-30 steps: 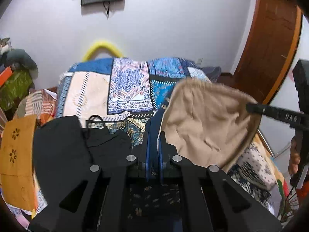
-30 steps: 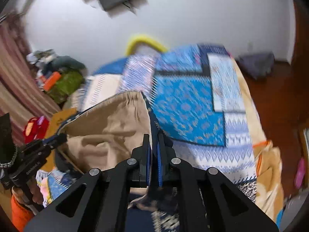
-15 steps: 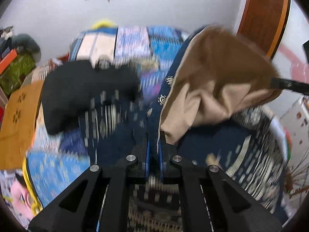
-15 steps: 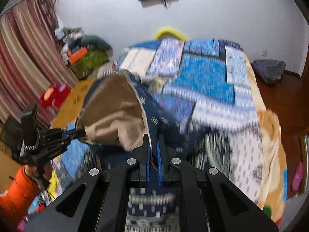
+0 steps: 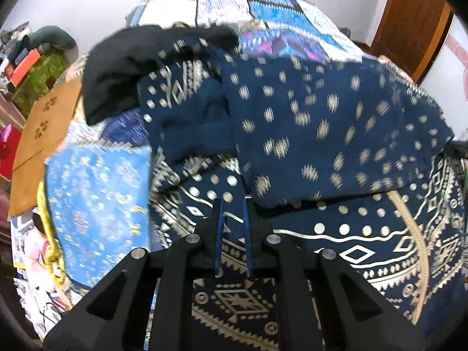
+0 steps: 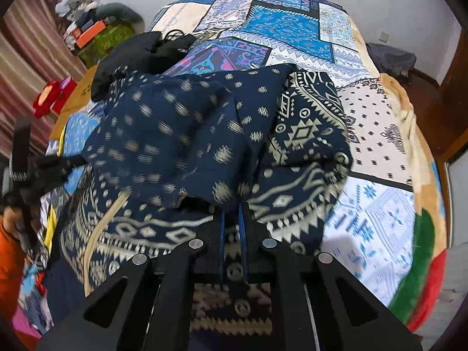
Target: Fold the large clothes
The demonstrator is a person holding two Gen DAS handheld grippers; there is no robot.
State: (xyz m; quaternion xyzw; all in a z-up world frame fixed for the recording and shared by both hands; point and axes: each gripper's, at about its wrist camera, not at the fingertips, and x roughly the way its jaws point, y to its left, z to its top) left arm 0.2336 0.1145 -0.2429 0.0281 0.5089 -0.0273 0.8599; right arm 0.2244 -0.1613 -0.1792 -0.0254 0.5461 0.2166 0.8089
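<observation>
A big dark blue cloth with cream dots and zigzag patterns [image 5: 336, 122] lies folded over on the bed with the blue patchwork blanket [image 6: 292, 20]. The left tongs [image 5: 233, 204] have just been opening; they stand a little apart, with a corner of the cloth between them. The right tongs [image 6: 231, 209] pinch another edge. A black garment [image 5: 117, 67] lies just behind the cloth.

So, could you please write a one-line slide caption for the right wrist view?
Right gripper lowering a folded flap of the navy patterned garment onto the patchwork bedspread.
</observation>
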